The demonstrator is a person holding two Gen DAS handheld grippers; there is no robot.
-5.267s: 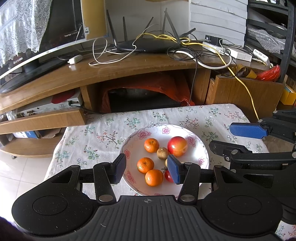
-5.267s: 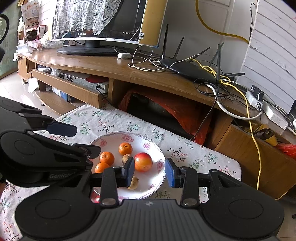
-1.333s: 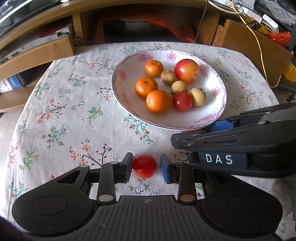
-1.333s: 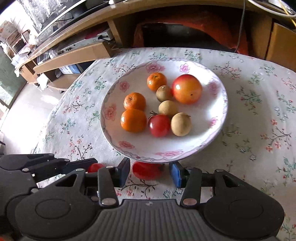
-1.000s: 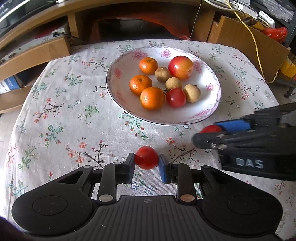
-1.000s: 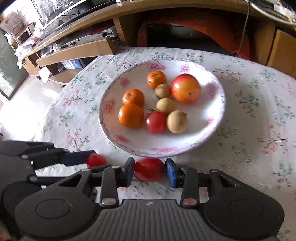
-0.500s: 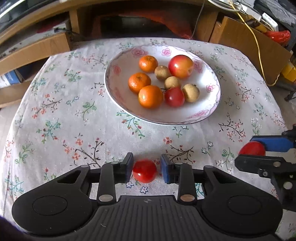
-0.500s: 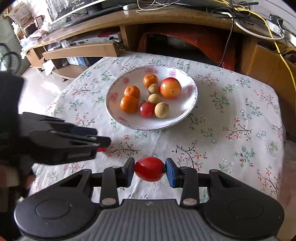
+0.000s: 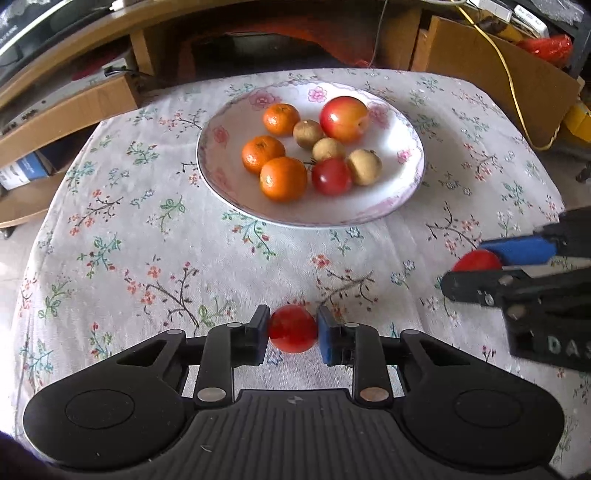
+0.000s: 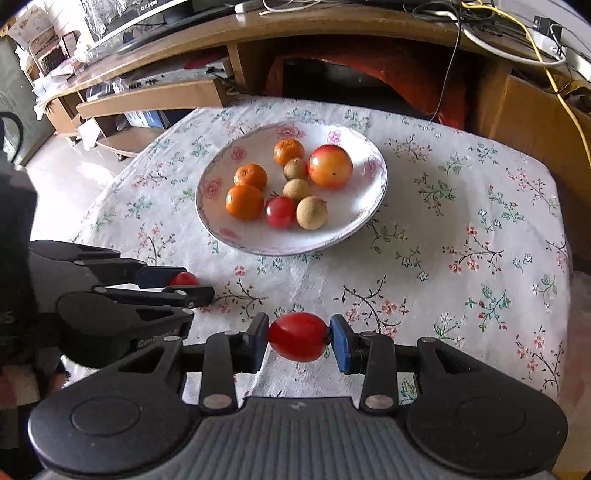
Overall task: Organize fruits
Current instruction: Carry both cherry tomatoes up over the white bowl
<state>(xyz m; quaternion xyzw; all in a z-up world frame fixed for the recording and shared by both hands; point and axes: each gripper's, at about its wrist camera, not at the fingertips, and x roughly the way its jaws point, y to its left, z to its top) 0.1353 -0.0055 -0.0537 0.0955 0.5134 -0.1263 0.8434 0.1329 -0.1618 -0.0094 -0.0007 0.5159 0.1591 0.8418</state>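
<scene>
Tomatoes (image 9: 292,328) sit partly hidden, one clamped in each gripper (image 10: 298,341).

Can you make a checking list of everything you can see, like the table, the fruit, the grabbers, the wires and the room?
Surface: table with a white floral tablecloth.
Job's things: white flower-rimmed plate holding three oranges, three small brown fruits, one large red-yellow fruit and one small red tomato.
Clutter: nothing seen on the cloth.
Grippers: left gripper shut on a round red tomato; right gripper shut on an oval red tomato; both are nearer the camera than the plate.
Cables: yellow cable and black cables hang from the wooden desk.
Surroundings: wooden shelves and pale floor.
</scene>
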